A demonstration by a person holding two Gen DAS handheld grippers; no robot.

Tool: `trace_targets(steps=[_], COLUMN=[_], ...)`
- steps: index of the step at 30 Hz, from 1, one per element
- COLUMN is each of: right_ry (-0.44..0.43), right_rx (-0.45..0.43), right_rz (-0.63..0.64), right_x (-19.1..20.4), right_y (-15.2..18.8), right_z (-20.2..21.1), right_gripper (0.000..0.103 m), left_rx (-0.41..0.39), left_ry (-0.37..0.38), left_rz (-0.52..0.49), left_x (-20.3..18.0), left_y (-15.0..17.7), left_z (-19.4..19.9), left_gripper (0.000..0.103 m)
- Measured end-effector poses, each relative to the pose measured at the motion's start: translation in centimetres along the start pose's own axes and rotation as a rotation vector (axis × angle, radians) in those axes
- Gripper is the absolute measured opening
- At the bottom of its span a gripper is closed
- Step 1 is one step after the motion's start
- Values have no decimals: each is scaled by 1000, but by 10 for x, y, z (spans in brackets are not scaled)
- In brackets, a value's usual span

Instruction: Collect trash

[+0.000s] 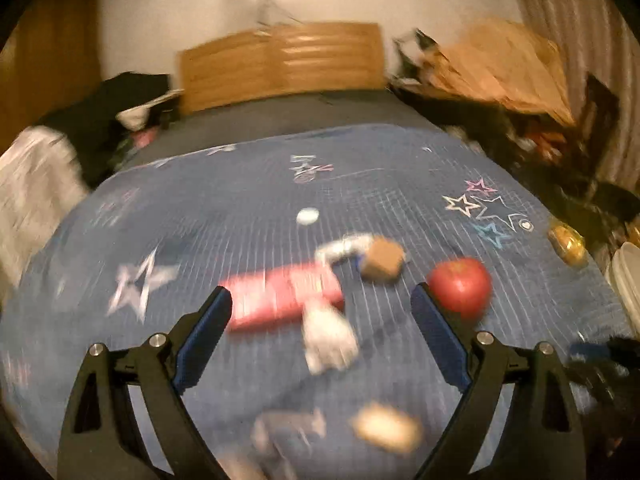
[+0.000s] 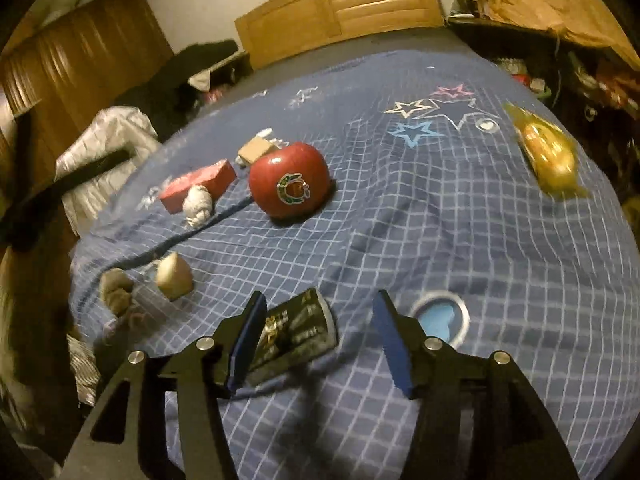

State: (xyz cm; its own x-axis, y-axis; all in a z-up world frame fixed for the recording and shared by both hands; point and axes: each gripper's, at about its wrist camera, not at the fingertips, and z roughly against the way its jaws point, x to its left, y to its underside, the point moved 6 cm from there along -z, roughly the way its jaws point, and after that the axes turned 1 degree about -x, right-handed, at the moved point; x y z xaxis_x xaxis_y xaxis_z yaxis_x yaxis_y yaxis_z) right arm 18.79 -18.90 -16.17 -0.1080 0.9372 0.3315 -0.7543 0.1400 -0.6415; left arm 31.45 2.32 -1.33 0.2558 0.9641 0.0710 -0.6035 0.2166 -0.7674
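The trash lies spread on the blue bed cover point(image 2: 400, 208), and the nearest piece is a dark printed wrapper point(image 2: 298, 330), lying flat just in front of the right claw point(image 2: 320, 336). Its near end lies against the left finger, but the pads do not press on it; the jaws stand apart and hold nothing. I judge the wrapper light, thin and slippery, so it is best pinched at a raised edge. Behind it are a crumpled white tissue point(image 2: 198, 204), soft and easy to squeeze, against a red box point(image 2: 198, 184), which looks stiff and suits a grip across its narrow sides. A small brown cardboard box point(image 2: 254, 150) and a golden wrapper point(image 2: 548, 152) lie further away, and a red apple point(image 2: 290, 184) with a sticker sits in the middle. The left claw point(image 1: 322, 300) is wide open and empty above the bed. Its view is strongly blurred, so the pale pieces point(image 1: 386, 426) near its fingers are hard to identify.
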Motion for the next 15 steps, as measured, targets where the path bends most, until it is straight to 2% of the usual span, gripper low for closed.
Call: trace_targets(steps=[2,4,6,8,9,12,15], right_ry=[-20,-34,-35,-35,-38,-40,-57], right_rx=[-5,-3,4,6,6,3,-2], right_rz=[-29,-67,-89,-109,-120,-149,-189], right_x=[-6,-13,-19,-25,-29,-40,-53], right_y=[5,9,11,13,13,12,9], right_z=[3,4,1,1,1,1,-5], right_gripper=[58,58,59,59,59,59,60], left_rx=[144,241,302,377,417,493,526], left_ry=[128,203,177,217,266,328,364], left_rz=[-62,-153,-319,-367,-402,-506,-520], left_x=[10,7,-1,-4,-8,-21,-19], left_y=[-28,-40,-41,-35,-31,-16,-11], left_z=[-52,-96,-140,-169,-183,-206,-220], left_gripper=[85,81,81,69,68,68,68])
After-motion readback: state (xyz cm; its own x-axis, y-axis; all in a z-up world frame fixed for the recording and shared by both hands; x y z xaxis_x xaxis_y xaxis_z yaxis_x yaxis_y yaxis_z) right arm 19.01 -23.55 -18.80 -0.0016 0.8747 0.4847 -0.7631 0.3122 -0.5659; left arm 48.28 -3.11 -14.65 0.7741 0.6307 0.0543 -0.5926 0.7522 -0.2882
